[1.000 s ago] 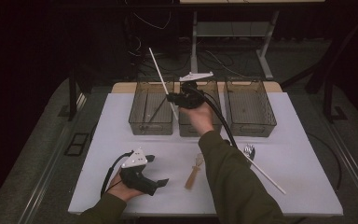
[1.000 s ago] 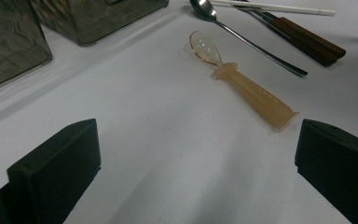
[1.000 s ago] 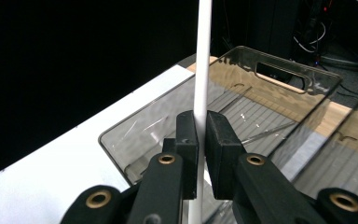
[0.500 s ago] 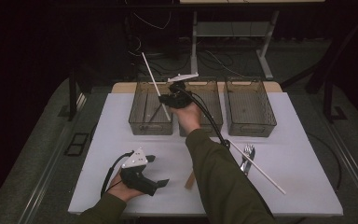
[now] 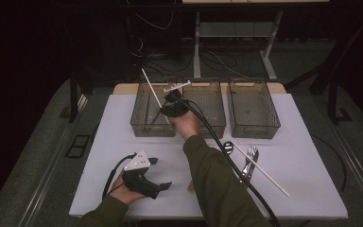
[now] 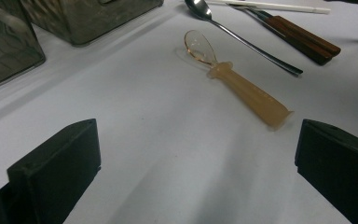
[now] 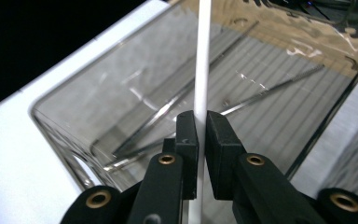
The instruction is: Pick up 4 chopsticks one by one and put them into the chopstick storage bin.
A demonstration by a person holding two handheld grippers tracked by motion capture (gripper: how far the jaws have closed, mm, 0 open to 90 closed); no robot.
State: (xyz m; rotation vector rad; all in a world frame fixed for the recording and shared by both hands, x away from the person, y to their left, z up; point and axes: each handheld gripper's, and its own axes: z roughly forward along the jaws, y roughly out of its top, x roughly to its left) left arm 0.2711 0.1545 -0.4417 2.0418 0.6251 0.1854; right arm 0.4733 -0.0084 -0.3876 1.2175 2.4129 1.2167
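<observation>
Meanwhile, the right claw (image 5: 163, 109) was clenched on a white stick (image 7: 201, 60), its two black jaws pressing the stick from both sides. It held the stick over the leftmost clear bin (image 5: 144, 124), and the upper end of the stick leaned up and to the left above the bin. Some thin rods (image 7: 168, 109) lay on the floor of this bin. The left claw (image 5: 161, 173) rested on the white table (image 5: 307, 189) with jaws wide apart, holding nothing. An amber plastic spoon (image 6: 235, 79) lay just before it.
</observation>
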